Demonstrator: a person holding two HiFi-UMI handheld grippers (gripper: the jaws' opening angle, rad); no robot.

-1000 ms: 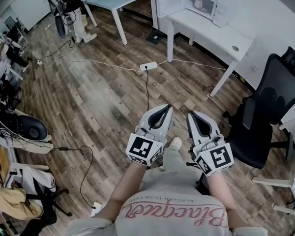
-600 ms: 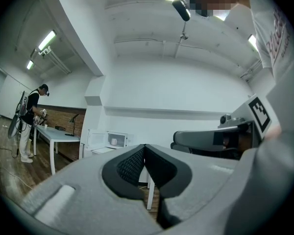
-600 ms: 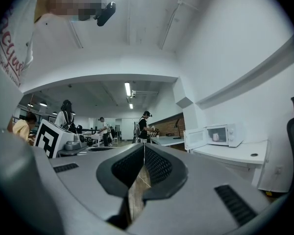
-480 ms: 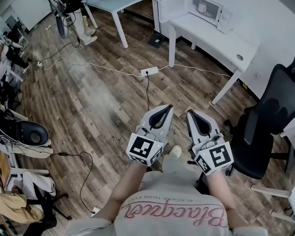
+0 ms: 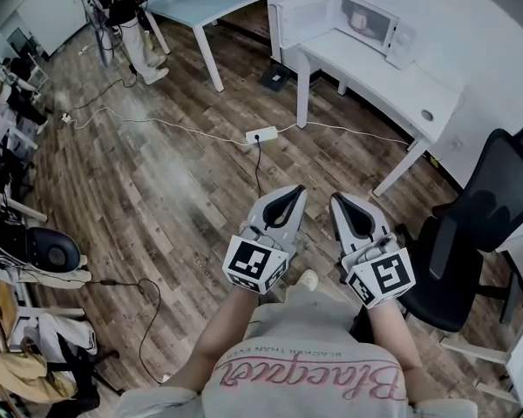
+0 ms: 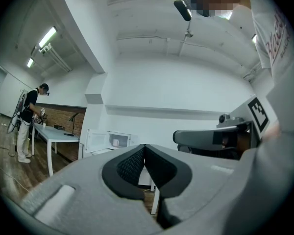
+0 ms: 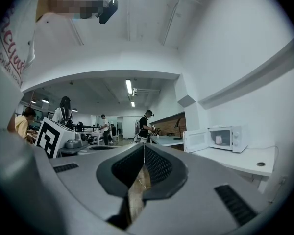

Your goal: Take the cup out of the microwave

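Left gripper [image 5: 295, 192], right gripper [image 5: 336, 201] closed, empty; cup [image 7: 218, 140] inside open microwave [image 7: 236, 139].

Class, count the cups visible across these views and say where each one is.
1. The cup stands inside the open microwave on the white desk. Others may be hidden from view.

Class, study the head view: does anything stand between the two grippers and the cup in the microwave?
Nothing visible blocks it. The microwave door stands open, exposing the cup. Between the left gripper, the right gripper and the table there is only floor, crossed by a power strip and white cable.
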